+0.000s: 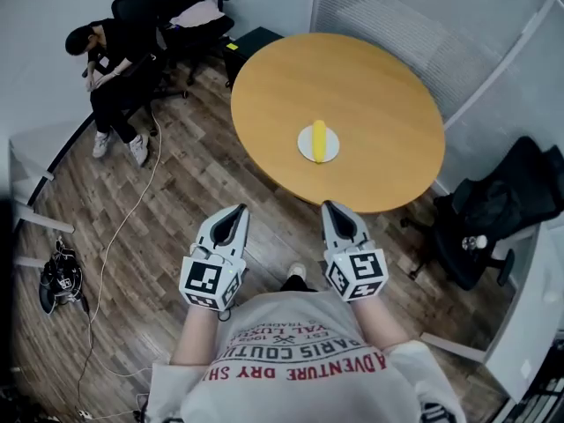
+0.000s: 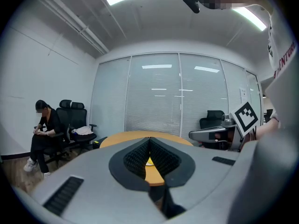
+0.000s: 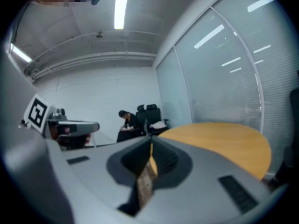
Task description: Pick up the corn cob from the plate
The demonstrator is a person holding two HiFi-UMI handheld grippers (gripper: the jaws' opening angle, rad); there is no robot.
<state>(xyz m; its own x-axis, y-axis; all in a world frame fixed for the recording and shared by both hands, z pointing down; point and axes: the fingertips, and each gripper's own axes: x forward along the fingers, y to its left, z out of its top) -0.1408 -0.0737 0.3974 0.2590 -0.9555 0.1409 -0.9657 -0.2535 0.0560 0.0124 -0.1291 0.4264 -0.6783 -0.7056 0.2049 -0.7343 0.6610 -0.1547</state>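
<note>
A yellow corn cob point(image 1: 319, 138) lies on a small white plate point(image 1: 330, 154) near the front edge of a round wooden table point(image 1: 352, 77). Both grippers hang over the floor, short of the table, pointing toward it. My left gripper point(image 1: 240, 208) has its jaws together with nothing between them. My right gripper point(image 1: 329, 206) is likewise shut and empty. In the left gripper view the left gripper point(image 2: 149, 139) aims at the table point(image 2: 135, 136), and a bit of the plate point(image 2: 149, 162) shows through the slit. The right gripper point(image 3: 150, 142) faces the table point(image 3: 219, 139) at its right.
A person point(image 1: 110, 60) sits on a black office chair at the back left, beside more chairs point(image 1: 176, 7). Another black chair point(image 1: 493, 210) stands right of the table. A cable point(image 1: 110, 245) and a black object point(image 1: 60, 282) lie on the wood floor at left. Glass walls stand behind the table.
</note>
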